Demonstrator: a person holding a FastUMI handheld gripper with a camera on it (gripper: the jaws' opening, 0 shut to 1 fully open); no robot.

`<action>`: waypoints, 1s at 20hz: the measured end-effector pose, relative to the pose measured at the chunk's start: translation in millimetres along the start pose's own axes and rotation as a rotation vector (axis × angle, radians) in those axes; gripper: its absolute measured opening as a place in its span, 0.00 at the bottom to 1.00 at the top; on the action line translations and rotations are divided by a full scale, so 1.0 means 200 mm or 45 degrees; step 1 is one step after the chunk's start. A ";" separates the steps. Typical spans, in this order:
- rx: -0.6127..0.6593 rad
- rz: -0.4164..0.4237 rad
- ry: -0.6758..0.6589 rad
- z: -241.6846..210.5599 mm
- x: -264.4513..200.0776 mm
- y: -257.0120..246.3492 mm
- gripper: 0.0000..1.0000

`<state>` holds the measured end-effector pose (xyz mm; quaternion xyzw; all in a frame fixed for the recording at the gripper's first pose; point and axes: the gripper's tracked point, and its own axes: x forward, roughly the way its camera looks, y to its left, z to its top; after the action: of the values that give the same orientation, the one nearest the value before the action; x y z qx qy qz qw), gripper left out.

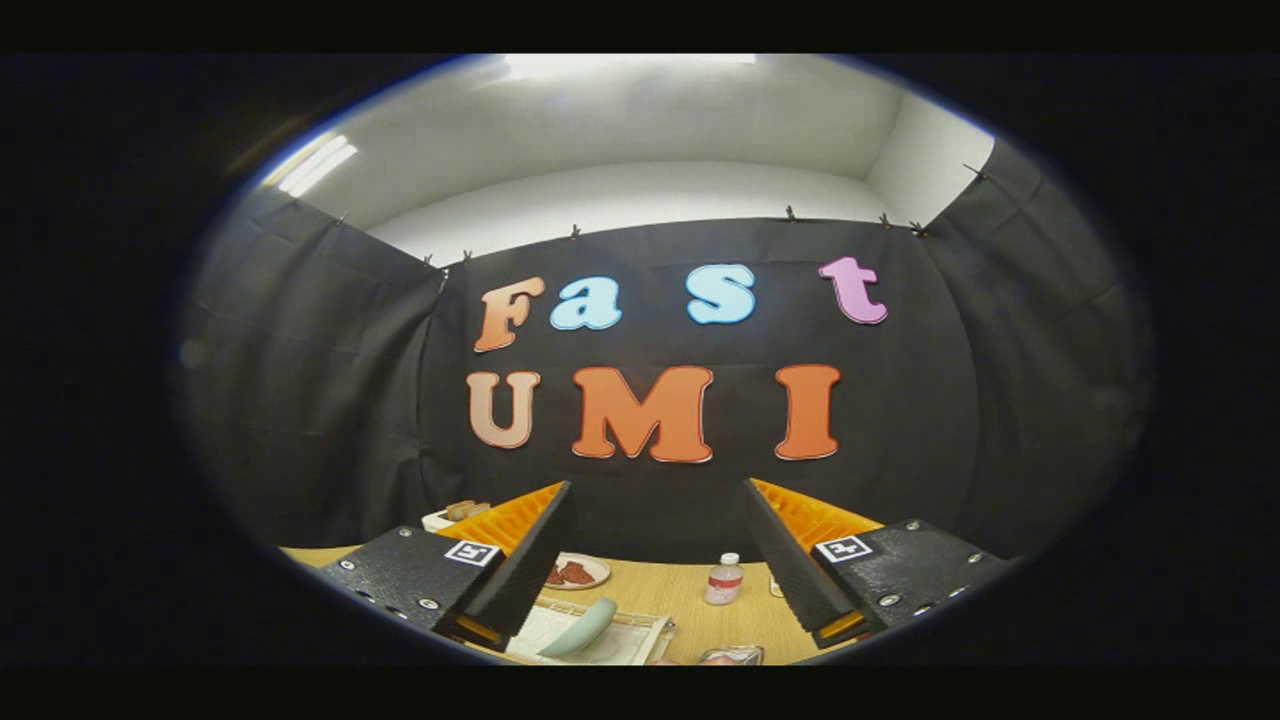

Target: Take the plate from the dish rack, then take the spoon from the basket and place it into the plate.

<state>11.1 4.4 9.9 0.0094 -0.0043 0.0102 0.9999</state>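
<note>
My gripper (657, 490) is open and held high above a wooden table (690, 615), with nothing between its fingers. Below and between the fingers, close to the left finger (520, 575), a pale green plate (582, 628) stands on edge in a white dish rack (640, 640). The finger covers the rack's left part. A small shiny object (735, 655) lies on the table near the rack's right side; what it is cannot be told.
A small plate with red food (578, 572) sits farther back on the table, beside the left finger. A small white bottle with a red label (724, 580) stands near the right finger. A white container with brown items (455, 512) shows behind the left finger.
</note>
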 end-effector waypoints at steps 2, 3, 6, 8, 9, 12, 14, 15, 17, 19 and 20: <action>0.001 0.006 0.011 -0.01 0.01 0.01 0.99; 0.000 0.009 0.012 -0.01 0.02 0.01 0.99; -0.001 0.028 0.031 -0.04 0.04 0.03 0.99; -0.009 0.057 0.061 -0.08 0.06 0.06 0.99; -0.012 0.065 0.084 -0.11 0.07 0.08 0.99; 0.002 0.098 0.168 -0.21 0.11 0.13 0.99; 0.010 0.114 0.220 -0.27 0.14 0.16 0.99; 0.008 0.119 0.242 -0.30 0.16 0.17 0.99; 0.000 0.142 0.298 -0.37 0.19 0.21 0.99; -0.004 0.161 0.374 -0.45 0.21 0.23 0.99; -0.009 0.161 0.418 -0.49 0.22 0.23 0.99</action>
<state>55.5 54.1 -86.6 0.0039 0.1586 0.0745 0.9845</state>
